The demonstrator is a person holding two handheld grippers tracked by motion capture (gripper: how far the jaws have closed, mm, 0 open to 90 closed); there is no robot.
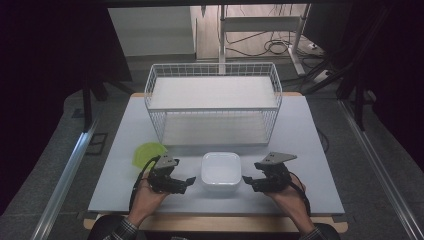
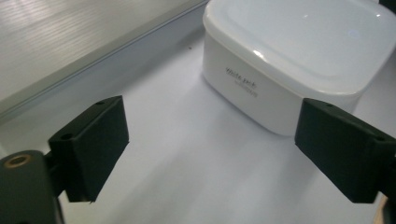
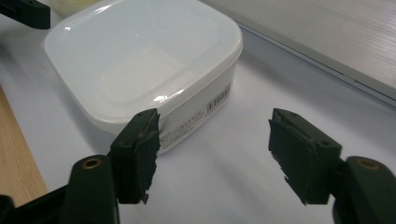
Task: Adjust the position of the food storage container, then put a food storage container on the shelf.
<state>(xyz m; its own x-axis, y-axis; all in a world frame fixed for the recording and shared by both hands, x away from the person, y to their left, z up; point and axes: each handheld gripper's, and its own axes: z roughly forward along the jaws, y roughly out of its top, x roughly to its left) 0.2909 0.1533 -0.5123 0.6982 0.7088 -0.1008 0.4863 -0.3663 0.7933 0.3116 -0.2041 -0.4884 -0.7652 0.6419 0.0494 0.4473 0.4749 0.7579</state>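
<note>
A: Counter (image 1: 300,150) condition?
B: Pale, with a wire rack (image 1: 212,102) at the back. White lidded box (image 1: 220,171) sits near the front edge, between both tools.
A: Grip status?
B: Left hand-held gripper (image 1: 186,183) and right hand-held gripper (image 1: 248,182) both gape, empty, flanking the box, likely for a two-sided hold

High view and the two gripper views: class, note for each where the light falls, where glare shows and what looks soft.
High view: dim overall, dark at both sides, the pale grey table top lit brightest. Left gripper view: small glare spots on the white square plastic lidded container, its printed lettering soft. Right gripper view: bright streaks along the container's lid edge, soft shadow beneath it, the near black tongs slightly blurred.
</note>
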